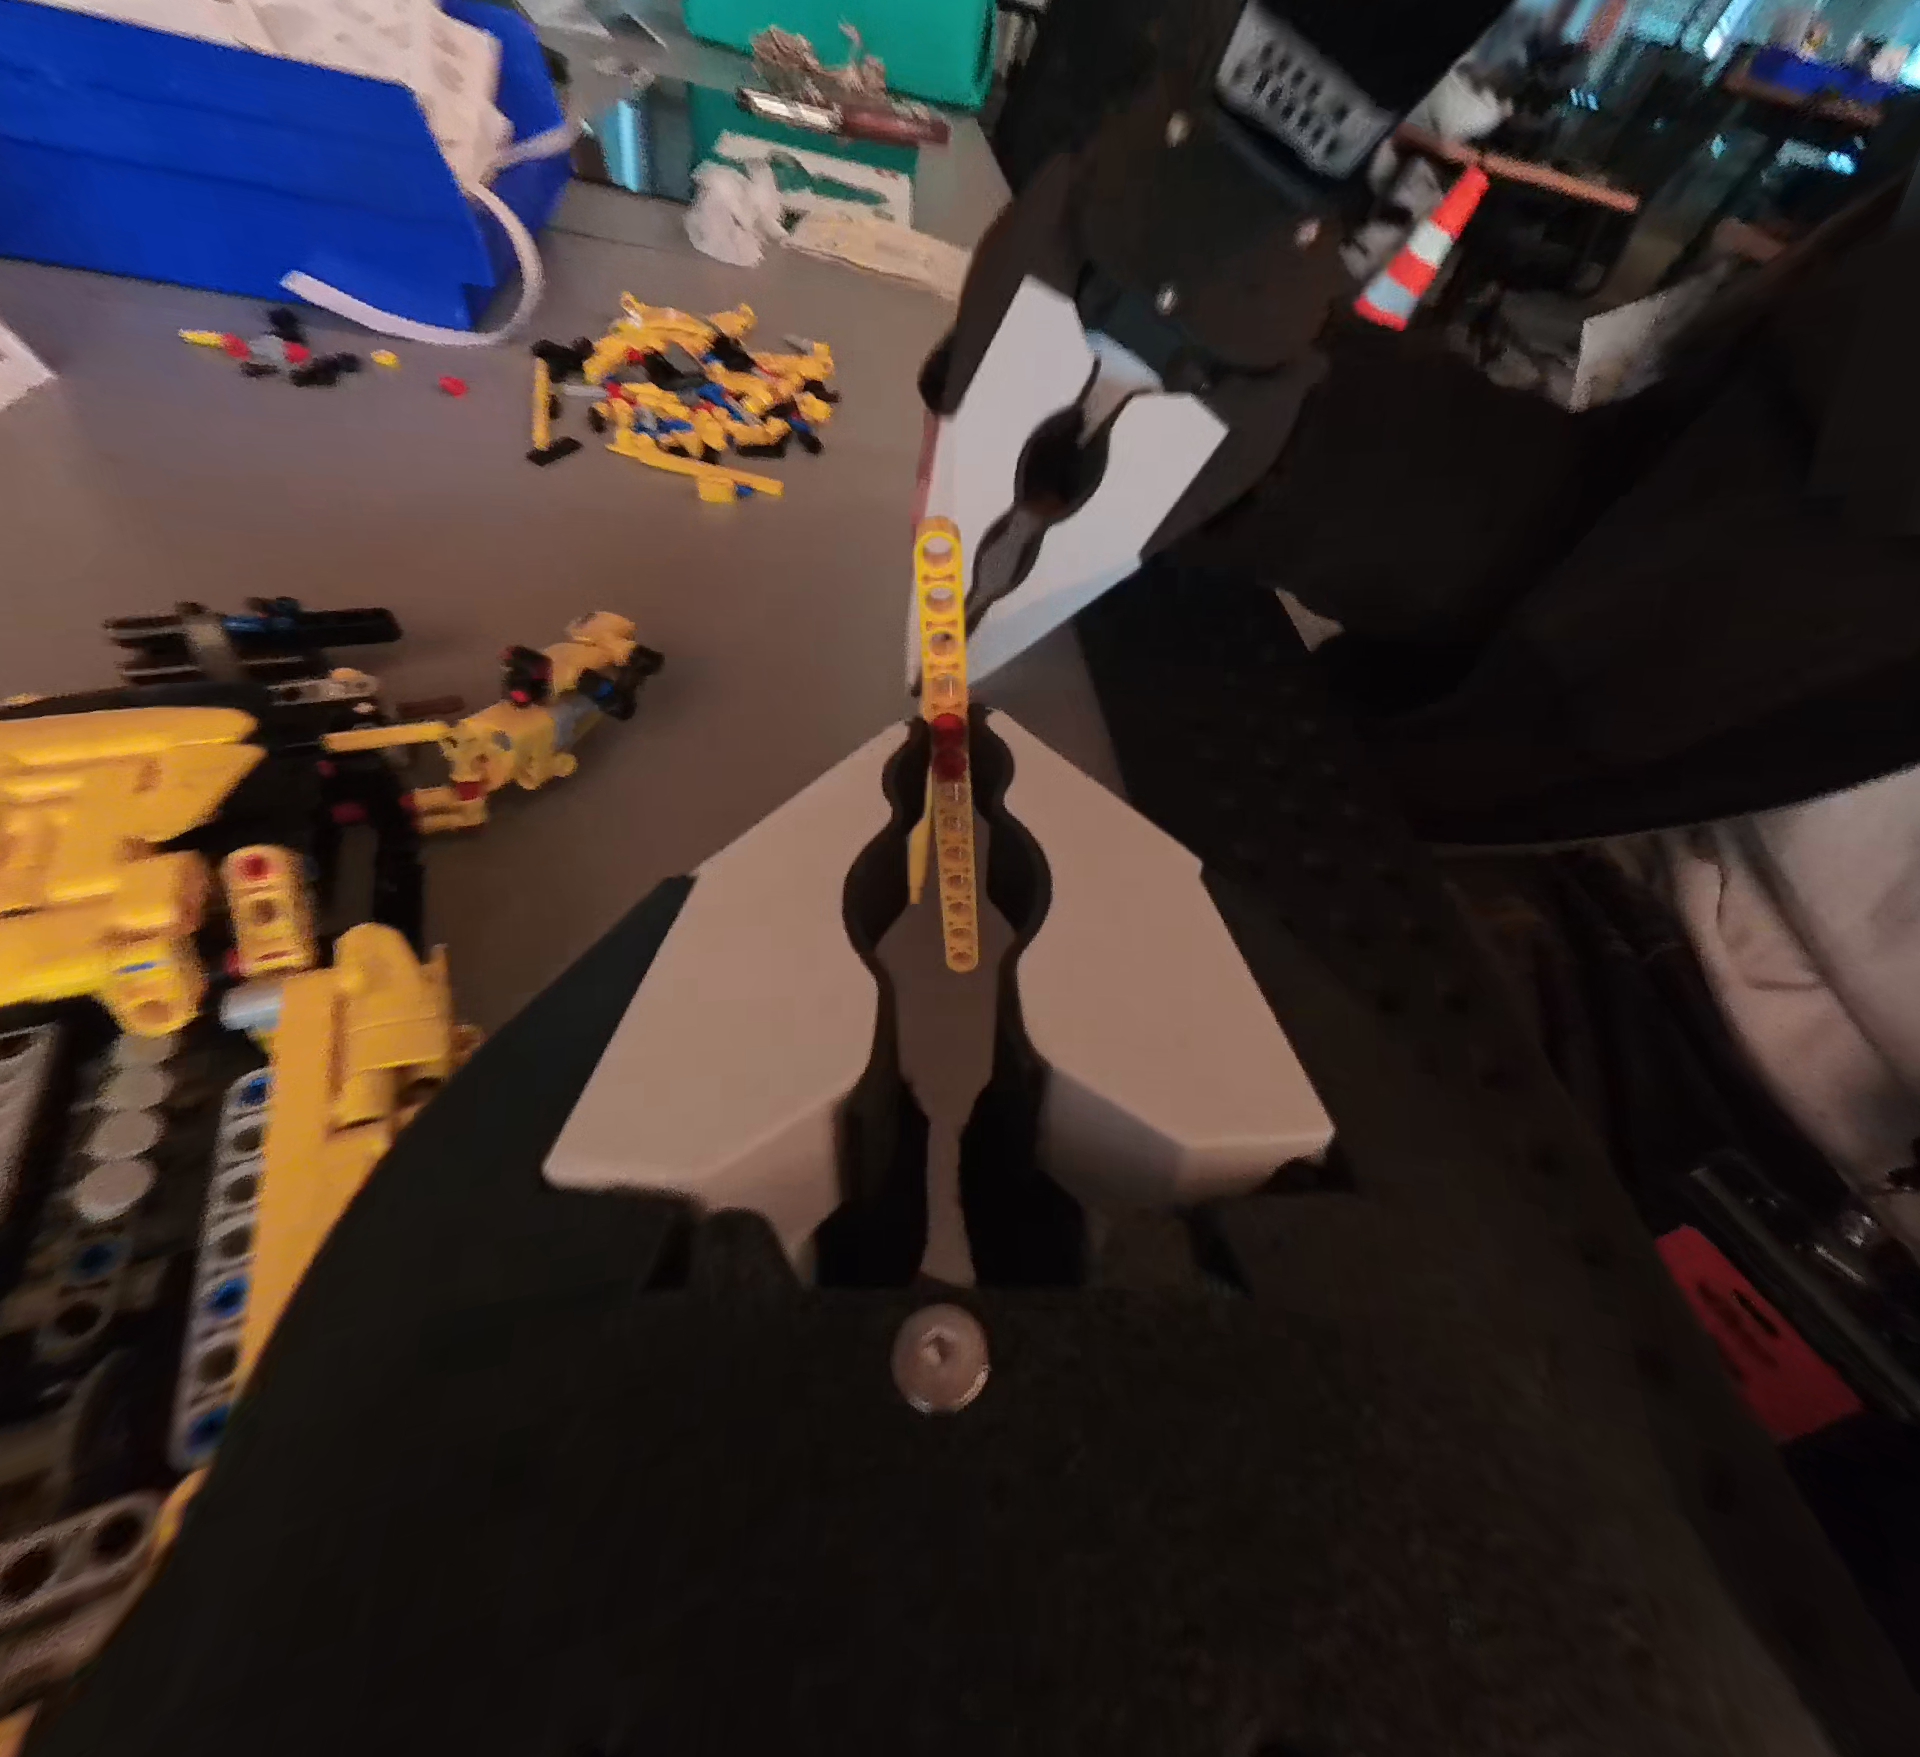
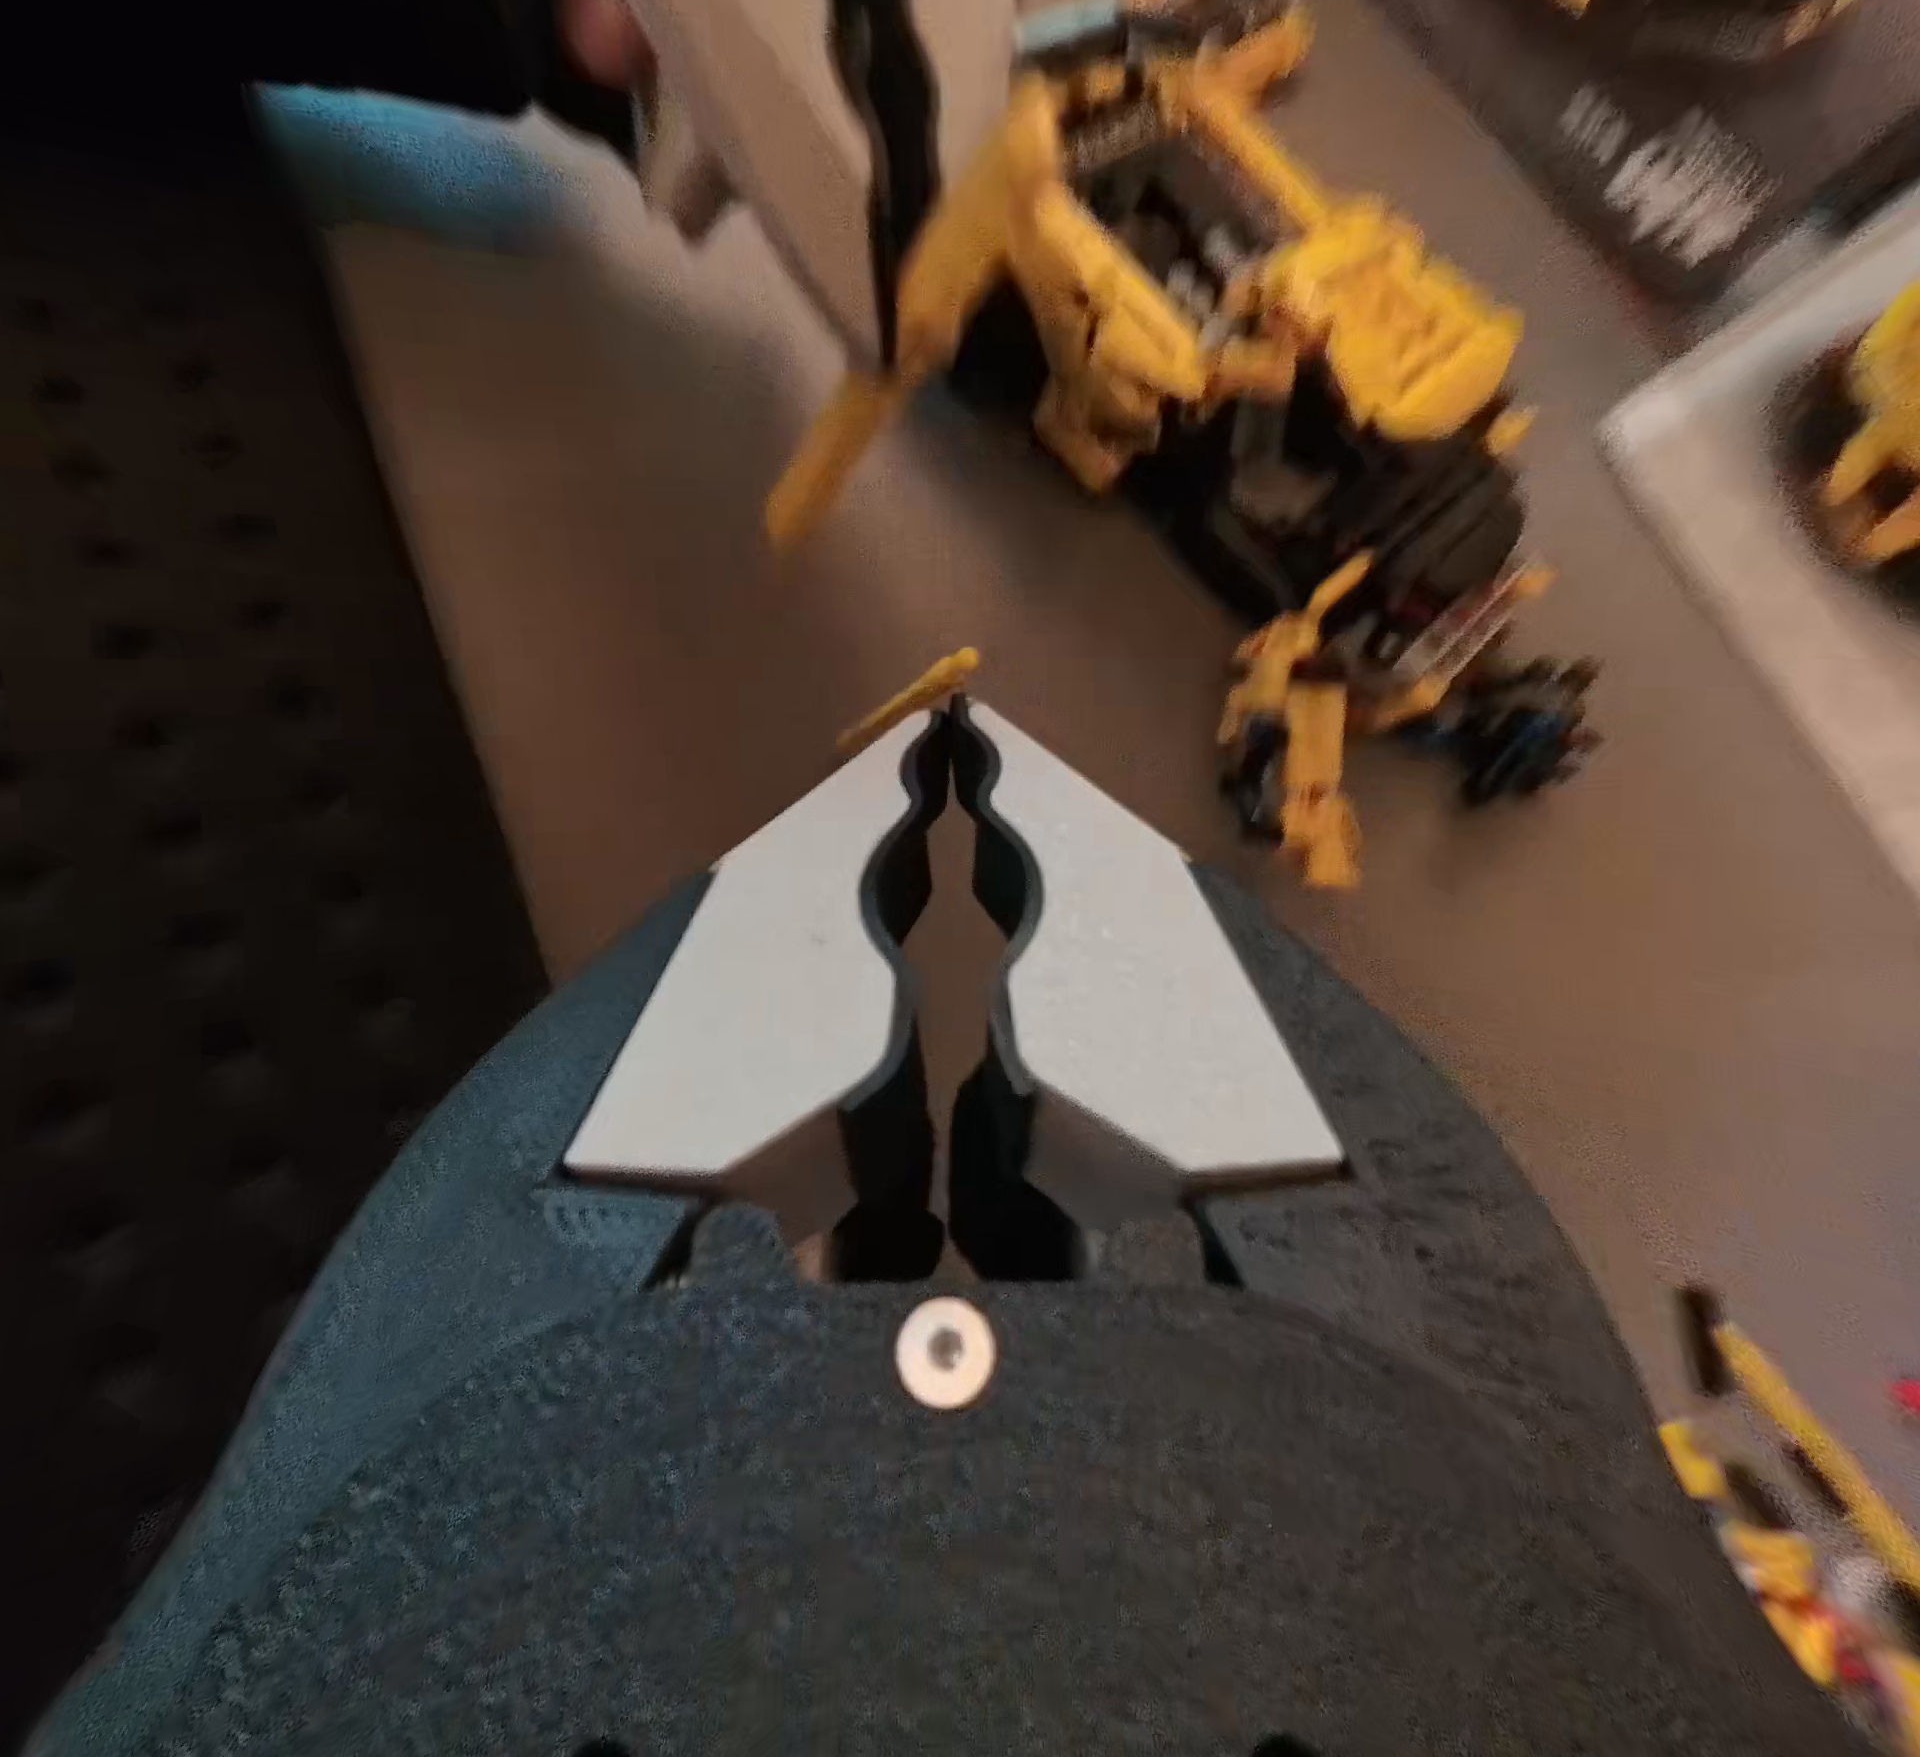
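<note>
Left gripper point(image 1: 948, 731) clamps one long yellow holed beam point(image 1: 948, 741) carrying two red pins point(image 1: 947, 741). Right gripper point(image 2: 954, 718) pinches one small yellow piece point(image 2: 914, 697) at its tips. One loose plastic brick pile point(image 1: 686, 398) lies on the smooth grey table point(image 1: 312, 502).

A long yellow holed beam point(image 1: 948, 751) with red pins stands clamped in the left hand-held gripper point(image 1: 951, 720); the right hand-held gripper point(image 2: 951, 715) pinches a small yellow piece point(image 2: 914, 695).
</note>
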Demonstrator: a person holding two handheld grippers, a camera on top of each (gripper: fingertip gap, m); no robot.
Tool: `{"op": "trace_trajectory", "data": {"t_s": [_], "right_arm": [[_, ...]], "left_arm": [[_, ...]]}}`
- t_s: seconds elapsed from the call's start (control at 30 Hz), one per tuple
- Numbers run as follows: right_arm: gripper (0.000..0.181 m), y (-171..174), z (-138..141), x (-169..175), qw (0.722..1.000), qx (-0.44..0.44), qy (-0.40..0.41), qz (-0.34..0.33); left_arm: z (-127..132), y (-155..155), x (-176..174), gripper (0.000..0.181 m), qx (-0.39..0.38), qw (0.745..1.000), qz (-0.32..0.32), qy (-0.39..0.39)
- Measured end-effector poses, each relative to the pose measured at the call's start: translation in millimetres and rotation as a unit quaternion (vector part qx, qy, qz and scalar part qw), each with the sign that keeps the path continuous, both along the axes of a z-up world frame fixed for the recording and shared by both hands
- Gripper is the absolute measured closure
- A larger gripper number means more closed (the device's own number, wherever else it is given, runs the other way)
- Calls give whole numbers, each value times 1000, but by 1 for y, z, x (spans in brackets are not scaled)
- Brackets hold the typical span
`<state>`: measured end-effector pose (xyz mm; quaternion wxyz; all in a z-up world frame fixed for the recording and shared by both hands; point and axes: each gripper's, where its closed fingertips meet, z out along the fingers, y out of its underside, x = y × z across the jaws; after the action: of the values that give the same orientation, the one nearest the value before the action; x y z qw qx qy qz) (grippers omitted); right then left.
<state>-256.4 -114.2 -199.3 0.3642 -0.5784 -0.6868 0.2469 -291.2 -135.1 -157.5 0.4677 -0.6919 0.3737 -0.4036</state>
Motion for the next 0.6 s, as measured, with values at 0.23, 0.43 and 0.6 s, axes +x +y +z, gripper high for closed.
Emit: {"op": "trace_trajectory", "data": {"t_s": [0.23,0.43,0.6], "right_arm": [[181,17,-47,47,988,-86,-122,-35],[169,12,-26,27,998,-39,-50,5],[160,33,-45,-27,994,21,-66,82]], "left_arm": [[-7,14,-11,174,-11,999,41,12],[-25,15,-4,174,-20,998,37,55],[-28,18,-12,175,-32,997,48,52]]}}
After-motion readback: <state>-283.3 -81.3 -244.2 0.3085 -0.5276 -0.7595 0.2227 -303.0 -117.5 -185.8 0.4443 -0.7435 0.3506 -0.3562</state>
